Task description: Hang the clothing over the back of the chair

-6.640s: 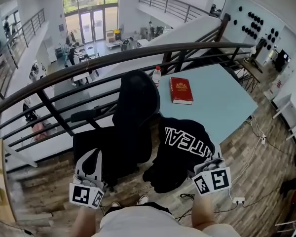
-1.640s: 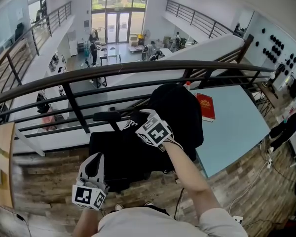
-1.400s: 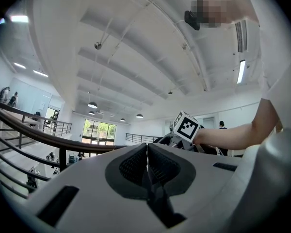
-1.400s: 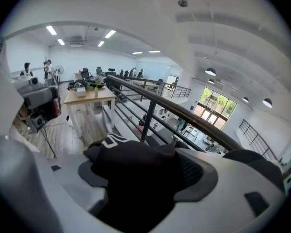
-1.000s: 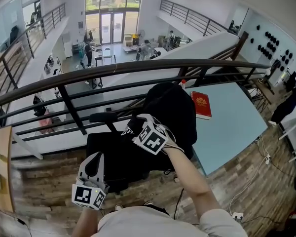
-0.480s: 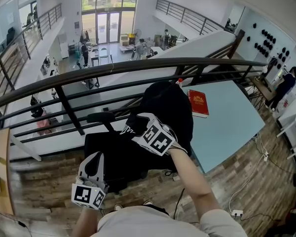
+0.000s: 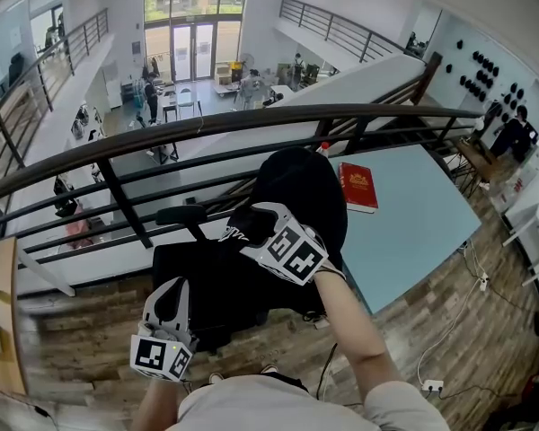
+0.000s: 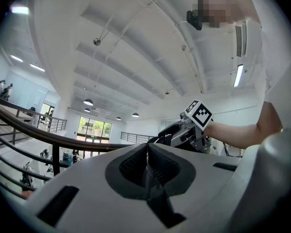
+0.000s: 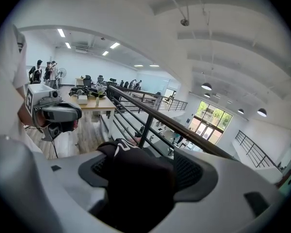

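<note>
A black sweatshirt (image 7: 304,191) with white lettering lies draped over the top of the black office chair's backrest (image 7: 220,281). My right gripper (image 7: 249,229) reaches over the backrest from the near side and is shut on a fold of the sweatshirt (image 9: 131,176), which fills the space between its jaws. My left gripper (image 7: 167,302) hangs low at the near left of the chair, pointing upward; in the left gripper view its jaws (image 8: 147,166) are shut with nothing between them. The chair's seat is hidden under the cloth and the arm.
A dark metal railing (image 7: 251,119) runs across just beyond the chair, with an open drop to a lower floor behind it. A light blue table (image 7: 404,218) stands to the right with a red book (image 7: 357,187) and a bottle (image 7: 324,148). A power strip (image 7: 431,387) lies on the wooden floor.
The sweatshirt went from hanging off the table's edge to lying over the chair back, carried by my right gripper. In the last second that gripper drew slightly back. The left gripper stayed still.
</note>
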